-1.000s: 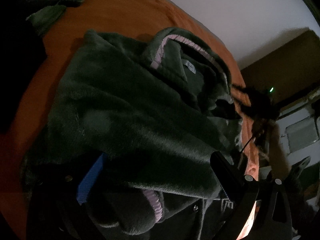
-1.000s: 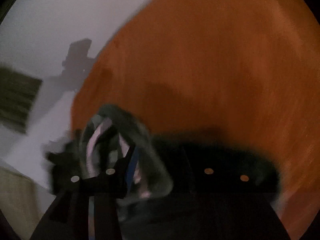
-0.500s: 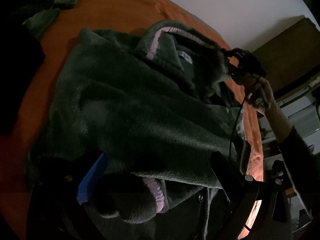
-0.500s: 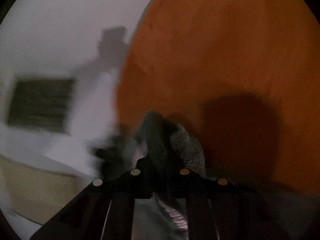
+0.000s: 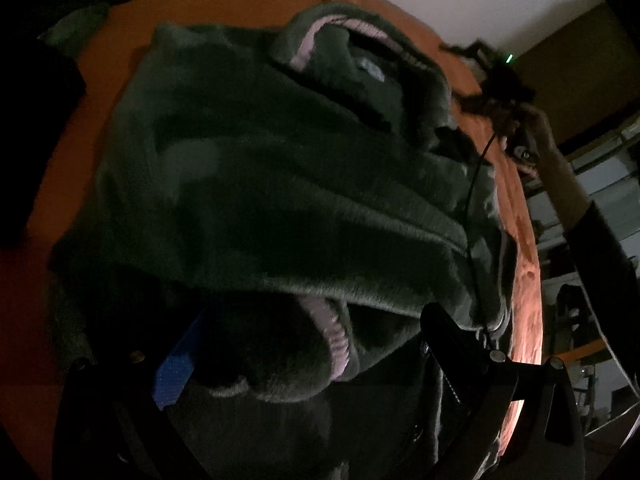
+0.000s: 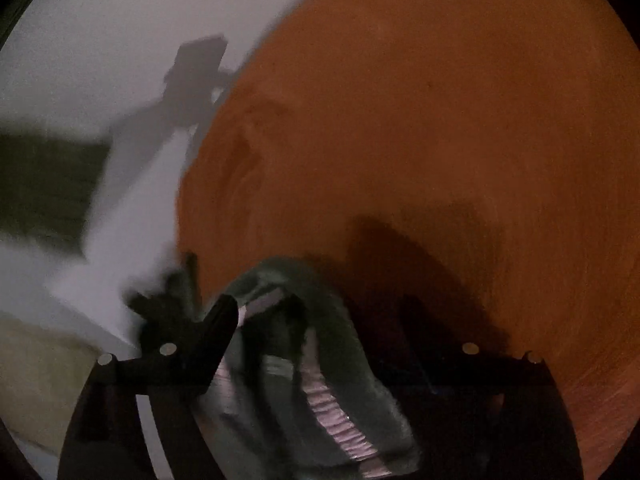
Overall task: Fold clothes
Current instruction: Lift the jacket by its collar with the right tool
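Observation:
A dark green fleece jacket (image 5: 280, 168) with pink trim lies bunched on the orange bed (image 5: 240, 4). My left gripper (image 5: 312, 332) is open low over its near edge. A pink-edged cuff (image 5: 336, 344) sits between the blue pad (image 5: 176, 364) and the black finger (image 5: 448, 332). A hand (image 5: 536, 132) holds my right gripper (image 5: 492, 76) at the jacket's far right, by the collar. In the right wrist view my right gripper (image 6: 316, 312) is open. A fold of green fleece with pink ribbing (image 6: 340, 412) lies loose between its wide-spread fingers (image 6: 216, 324).
Another dark green garment (image 5: 100, 4) and a black item (image 5: 36, 92) lie at the bed's far left. A white wall (image 6: 100, 40) runs along the bed's edge. A brown cupboard (image 5: 568, 60) and shelves (image 5: 592, 184) stand to the right.
My right gripper was shut on the fleece half a second ago; its fingers have spread and it has shifted right of the collar. The left gripper stays open in place.

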Demonstrator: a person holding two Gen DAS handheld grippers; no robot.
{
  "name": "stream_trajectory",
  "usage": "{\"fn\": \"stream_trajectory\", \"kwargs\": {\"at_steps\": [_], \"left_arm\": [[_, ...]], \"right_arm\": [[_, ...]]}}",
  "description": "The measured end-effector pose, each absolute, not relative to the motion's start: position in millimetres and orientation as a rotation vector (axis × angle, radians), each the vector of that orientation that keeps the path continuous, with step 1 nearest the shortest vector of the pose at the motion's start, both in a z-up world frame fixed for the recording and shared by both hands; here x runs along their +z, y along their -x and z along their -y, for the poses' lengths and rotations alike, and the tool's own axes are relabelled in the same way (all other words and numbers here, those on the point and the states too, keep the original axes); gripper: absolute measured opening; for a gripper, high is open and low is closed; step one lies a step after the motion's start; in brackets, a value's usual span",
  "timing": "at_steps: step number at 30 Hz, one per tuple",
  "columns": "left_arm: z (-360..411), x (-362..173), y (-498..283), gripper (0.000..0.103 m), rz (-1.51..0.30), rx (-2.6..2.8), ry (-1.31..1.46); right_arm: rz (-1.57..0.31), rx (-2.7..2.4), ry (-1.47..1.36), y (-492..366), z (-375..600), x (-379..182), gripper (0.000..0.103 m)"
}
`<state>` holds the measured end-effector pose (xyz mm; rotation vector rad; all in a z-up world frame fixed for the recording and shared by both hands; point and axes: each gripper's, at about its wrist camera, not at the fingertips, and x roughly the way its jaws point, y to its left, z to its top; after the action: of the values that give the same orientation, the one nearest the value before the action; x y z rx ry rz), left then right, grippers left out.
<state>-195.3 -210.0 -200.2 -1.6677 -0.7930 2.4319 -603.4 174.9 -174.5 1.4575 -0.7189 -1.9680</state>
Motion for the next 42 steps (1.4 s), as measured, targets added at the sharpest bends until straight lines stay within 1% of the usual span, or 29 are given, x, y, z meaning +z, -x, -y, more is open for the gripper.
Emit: {"fn": "stream_trajectory", "kwargs": {"at_steps": [3,6,7,8,9,10,11,13,14,15,16,17,18,19,20,21,22,23,24,26,30,31,32,33,34,35,39,40,42], "left_arm": [[211.1,-200.5,192.5,0.102,0.797,2.422,1.671],[213.3,-197.2,192.6,0.102,0.817,2.426,1.658],[214.7,-195.9,192.5,0.102,0.833,2.43,1.646],[216.7,-193.8,193.0,0.102,0.854,2.434,1.632],[218.7,-191.6,193.7,0.102,0.877,2.439,1.619],[220.8,-189.4,194.3,0.102,0.899,2.444,1.605],[224.2,-186.7,194.8,0.102,0.932,2.444,1.587],[227.1,-182.9,198.1,0.102,0.976,2.437,1.567],[229.3,-181.3,198.7,0.102,0.988,2.434,1.561],[230.9,-180.1,200.2,0.102,0.988,2.44,1.56],[232.5,-178.9,201.8,0.102,0.987,2.449,1.559],[234.0,-177.5,203.1,0.102,0.984,2.46,1.561],[236.4,-176.7,203.3,0.102,0.989,2.464,1.56],[238.4,-176.1,202.9,0.102,0.999,2.461,1.555],[239.6,-175.7,202.1,0.102,1.003,2.459,1.553],[240.6,-175.3,201.2,0.102,1.007,2.458,1.552],[240.2,-175.4,200.3,0.102,1.0,2.456,1.559],[239.3,-175.8,199.5,0.102,0.991,2.454,1.566],[238.4,-176.2,198.8,0.102,0.982,2.453,1.573],[237.0,-176.7,197.3,0.102,0.966,2.45,1.583],[237.2,-175.9,198.4,0.102,0.954,2.459,1.571],[238.3,-175.1,201.5,0.102,0.953,2.459,1.564],[239.5,-173.6,208.1,0.102,0.945,2.461,1.557],[241.4,-170.6,220.4,0.102,0.921,2.472,1.55],[243.1,-167.7,234.9,0.102,0.882,2.489,1.553],[244.3,-165.5,250.9,0.102,0.832,2.506,1.567],[245.9,-154.9,347.7,0.102,0.591,2.543,1.583],[245.8,-154.7,372.9,0.102,0.566,2.53,1.576],[243.7,-159.1,424.9,0.102,0.542,2.484,1.584]], "right_arm": [[0.489,-2.027,-1.335,607.2,-142.9,-149.3,0.082],[0.402,-1.917,-1.486,625.4,-105.2,-172.6,0.082],[0.392,-1.902,-1.534,629.1,-98.3,-180.3,0.08],[0.416,-1.873,-1.565,627.5,-95.9,-187.8,0.055],[0.44,-1.844,-1.595,625.9,-93.4,-195.3,0.006],[0.476,-1.817,-1.622,624.1,-92.3,-202.4,0.007],[0.598,-1.796,-1.64,621.5,-99.1,-208.0,0.006],[0.928,-1.596,-1.702,621.3,-114.6,-227.0,0.006],[1.036,-1.511,-1.719,622.2,-119.8,-234.0,0.006],[1.124,-1.435,-1.741,623.4,-124.4,-240.8,0.006],[1.094,-1.443,-1.819,626.6,-125.2,-245.6,0.007],[1.056,-1.458,-1.895,629.7,-125.6,-249.8,0.017],[0.976,-1.517,-1.946,632.3,-123.5,-248.5,0.035],[0.885,-1.587,-1.912,634.2,-121.7,-237.7,0.036],[0.791,-1.653,-1.872,635.7,-119.1,-226.5,0.042],[0.69,-1.722,-1.814,634.0,-112.4,-212.9,0.062],[0.59,-1.787,-1.753,632.3,-105.6,-199.3,0.074],[0.489,-1.846,-1.688,630.7,-98.8,-185.7,0.093],[0.388,-1.901,-1.621,629.0,-92.0,-172.1,0.1],[0.196,-1.986,-1.487,626.4,-77.3,-146.6,0.1],[0.036,-1.844,-1.532,635.7,-12.7,-151.3,0.098],[-0.019,-1.83,-1.558,634.1,-1.6,-157.8,0.095],[-0.055,-1.815,-1.587,633.1,6.9,-164.1,0.074],[0.022,-1.798,-1.634,635.0,-0.1,-168.4,0.028],[0.1,-1.778,-1.679,636.9,-7.1,-172.7,0.009],[0.179,-1.756,-1.723,638.8,-14.1,-177.1,0.011],[0.51,-1.642,-1.881,646.4,-42.4,-194.8,0.011],[0.665,-1.563,-1.898,647.0,-50.8,-200.9,0.011],[0.855,-1.462,-1.89,645.6,-67.4,-207.8,0.014]]}}
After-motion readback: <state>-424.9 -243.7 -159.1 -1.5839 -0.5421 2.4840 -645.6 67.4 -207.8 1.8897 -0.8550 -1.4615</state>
